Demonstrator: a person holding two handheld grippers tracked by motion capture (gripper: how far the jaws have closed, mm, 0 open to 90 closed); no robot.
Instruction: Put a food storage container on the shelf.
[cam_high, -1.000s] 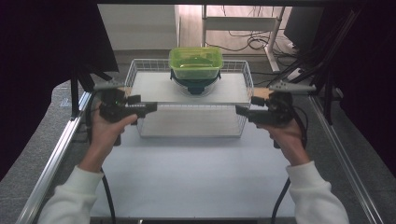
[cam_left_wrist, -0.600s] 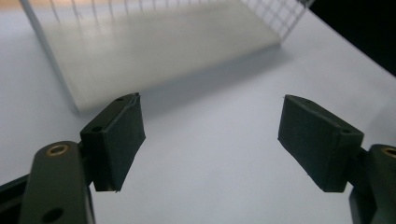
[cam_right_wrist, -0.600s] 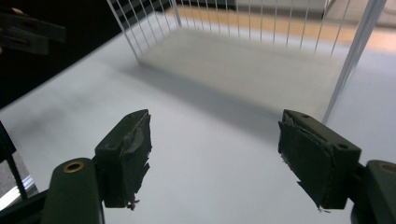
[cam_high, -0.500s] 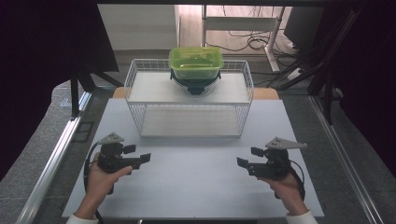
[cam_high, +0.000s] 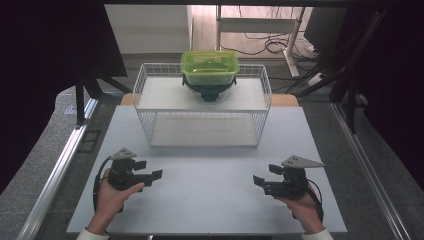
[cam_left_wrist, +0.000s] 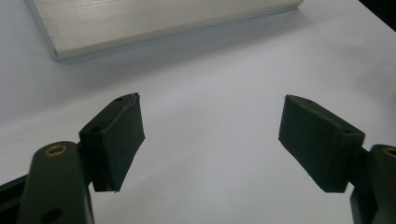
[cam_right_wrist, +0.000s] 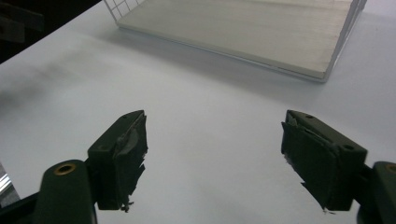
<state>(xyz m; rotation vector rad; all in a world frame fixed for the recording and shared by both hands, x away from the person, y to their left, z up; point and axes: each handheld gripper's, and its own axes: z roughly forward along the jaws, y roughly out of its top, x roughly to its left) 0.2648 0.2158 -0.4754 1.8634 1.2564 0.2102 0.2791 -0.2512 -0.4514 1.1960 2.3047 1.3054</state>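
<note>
Currently, the left gripper (cam_high: 150, 176) rests low over the white table (cam_high: 210, 200), in front of the wire basket (cam_high: 202, 112) and toward its left end, well apart from it. Its jaws stand wide apart with nothing between them; the left gripper view shows bare table between the two black pads (cam_left_wrist: 116, 140) and a pale metal edge beyond them.

The wire basket stands at the far middle of the table. On its upper shelf sits a green container (cam_high: 209, 67), resting on a dark bowl-shaped base (cam_high: 209, 91) at the back of the shelf. The lower shelf of the basket is a pale board.

The right gripper (cam_high: 259, 181) rests in front of the basket toward its right end, equally well apart from it. Its jaws are also wide apart and hold nothing. The right gripper view shows worn pads (cam_right_wrist: 322, 158), bare table between them, and the lower front corner of the basket beyond.
</note>
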